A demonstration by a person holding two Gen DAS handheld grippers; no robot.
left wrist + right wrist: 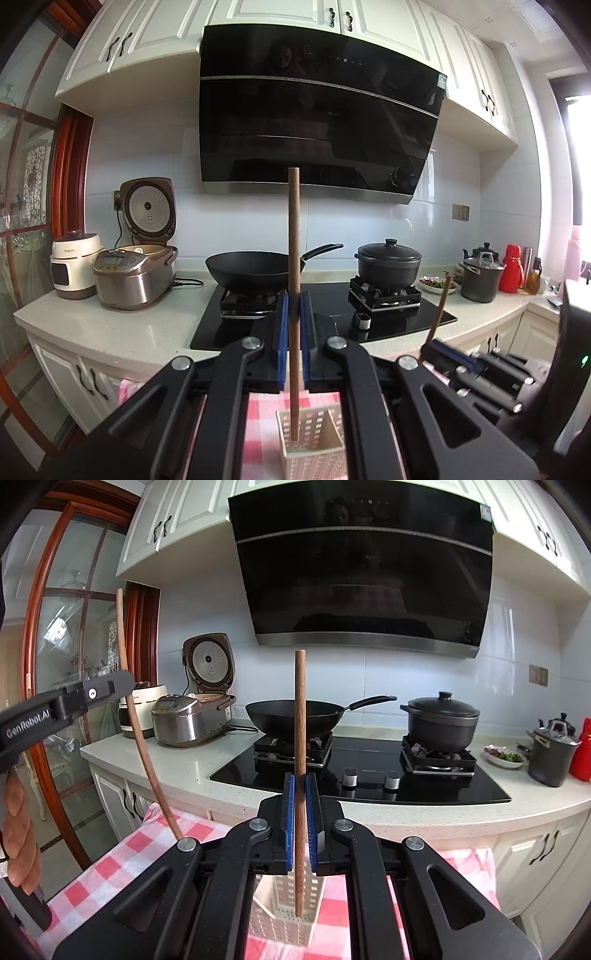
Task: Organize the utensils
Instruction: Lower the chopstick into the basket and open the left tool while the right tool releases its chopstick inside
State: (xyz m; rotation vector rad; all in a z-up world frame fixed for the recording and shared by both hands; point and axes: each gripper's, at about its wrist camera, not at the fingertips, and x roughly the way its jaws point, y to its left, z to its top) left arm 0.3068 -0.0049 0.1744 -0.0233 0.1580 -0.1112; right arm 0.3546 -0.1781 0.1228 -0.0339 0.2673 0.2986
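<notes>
My left gripper is shut on a brown wooden chopstick that stands upright between its blue pads. Its lower end hangs over a cream perforated utensil holder on a red-and-white checked cloth. My right gripper is shut on a second upright chopstick, whose lower tip sits over the same holder. Each gripper shows in the other's view: the right one with its chopstick, the left one with its chopstick. A hand grips the left tool.
Beyond the cloth runs a pale counter with a black hob, a wok and a lidded black pot. Rice cookers stand at the left; a grey pot and a red flask at the right. A range hood hangs above.
</notes>
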